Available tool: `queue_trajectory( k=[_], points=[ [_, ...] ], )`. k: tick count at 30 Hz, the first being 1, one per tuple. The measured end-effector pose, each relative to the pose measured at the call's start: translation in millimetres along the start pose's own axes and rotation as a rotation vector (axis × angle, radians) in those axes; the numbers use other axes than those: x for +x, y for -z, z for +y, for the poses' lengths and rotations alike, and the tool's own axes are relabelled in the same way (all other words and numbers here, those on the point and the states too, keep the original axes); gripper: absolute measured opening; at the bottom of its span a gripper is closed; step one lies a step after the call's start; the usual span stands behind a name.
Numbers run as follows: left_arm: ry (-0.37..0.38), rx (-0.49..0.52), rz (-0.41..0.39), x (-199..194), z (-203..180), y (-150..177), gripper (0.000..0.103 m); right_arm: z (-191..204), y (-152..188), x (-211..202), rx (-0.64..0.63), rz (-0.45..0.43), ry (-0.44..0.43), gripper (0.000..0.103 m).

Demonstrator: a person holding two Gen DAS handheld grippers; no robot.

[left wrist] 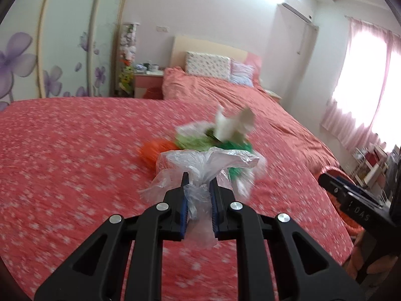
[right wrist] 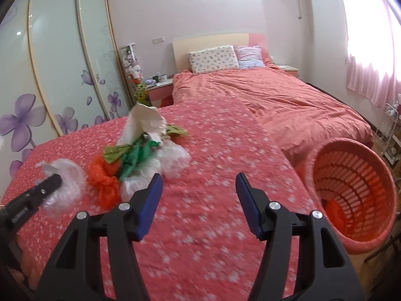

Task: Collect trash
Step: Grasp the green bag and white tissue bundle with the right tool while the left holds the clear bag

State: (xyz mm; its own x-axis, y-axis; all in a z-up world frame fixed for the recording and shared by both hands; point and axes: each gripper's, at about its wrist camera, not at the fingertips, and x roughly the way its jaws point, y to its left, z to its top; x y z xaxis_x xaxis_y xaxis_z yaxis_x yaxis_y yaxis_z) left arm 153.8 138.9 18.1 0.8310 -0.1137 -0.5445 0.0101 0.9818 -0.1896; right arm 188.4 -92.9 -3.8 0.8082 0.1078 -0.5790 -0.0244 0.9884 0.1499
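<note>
The clear bag [left wrist: 200, 173] was thin, crinkled, see-through plastic, bunched to a narrow neck and flaring out in loose folds above and below it. The left gripper [left wrist: 198, 183] was clamped on that neck, its blue pads [left wrist: 183, 210] pressed against the plastic from both sides, so the bag stood between the jaws with a tail hanging under them. It was held over the red bedspread [left wrist: 62, 150], just in front of the trash pile.

From the right wrist view the same bag [right wrist: 62, 180] showed as a whitish puff at the tip of the left gripper [right wrist: 47, 184], at the left end of the pile.

The pile [right wrist: 142, 150] lay on the bedspread [right wrist: 213, 200]: crumpled white paper [right wrist: 144, 123] on top, a green wrapper [right wrist: 136, 154], an orange bag [right wrist: 106, 183] and more clear plastic [right wrist: 173, 160], all touching one another.

The right gripper [right wrist: 198, 183] hung with its jaws spread wide and nothing between them; the pile lay ahead and to the left of its left finger, whose tip overlapped the nearest plastic in the view, though contact could not be told. A red slatted basket [right wrist: 351, 188] stood to its right at the bed's edge, with something orange [right wrist: 334, 213] in its bottom.
</note>
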Motion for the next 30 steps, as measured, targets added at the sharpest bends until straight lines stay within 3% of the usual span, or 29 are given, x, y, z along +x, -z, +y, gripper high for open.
queue_trajectory(
  k=[2, 7, 14, 21, 24, 30],
  points=[
    [-0.022, -0.017, -0.016, 1.3, 12.8, -8.6, 0.015, 10.0, -6.8, 11.1, 0.002, 0.010, -0.027, 0.059],
    [-0.084, -0.051, -0.038, 11.6, 41.3, -24.1, 0.015, 39.4, -24.1, 34.3, 0.003, 0.028, -0.104, 0.041],
    [-0.127, -0.070, -0.041, 24.3, 67.6, -32.6, 0.015, 84.3, -48.2, 70.6, 0.014, 0.039, -0.191, 0.023],
    [-0.134, -0.087, -0.033, 32.5, 85.5, -36.3, 0.015, 106.7, -58.8, 104.4, 0.030, 0.068, -0.170, 0.020],
    [-0.132, -0.087, -0.029, 34.4, 84.9, -36.4, 0.015, 113.6, -60.2, 115.2, 0.015, 0.083, -0.141, 0.007],
    [-0.123, -0.072, -0.033, 33.8, 77.0, -38.9, 0.015, 104.1, -58.3, 104.3, -0.001, 0.027, -0.106, 0.002]
  ],
)
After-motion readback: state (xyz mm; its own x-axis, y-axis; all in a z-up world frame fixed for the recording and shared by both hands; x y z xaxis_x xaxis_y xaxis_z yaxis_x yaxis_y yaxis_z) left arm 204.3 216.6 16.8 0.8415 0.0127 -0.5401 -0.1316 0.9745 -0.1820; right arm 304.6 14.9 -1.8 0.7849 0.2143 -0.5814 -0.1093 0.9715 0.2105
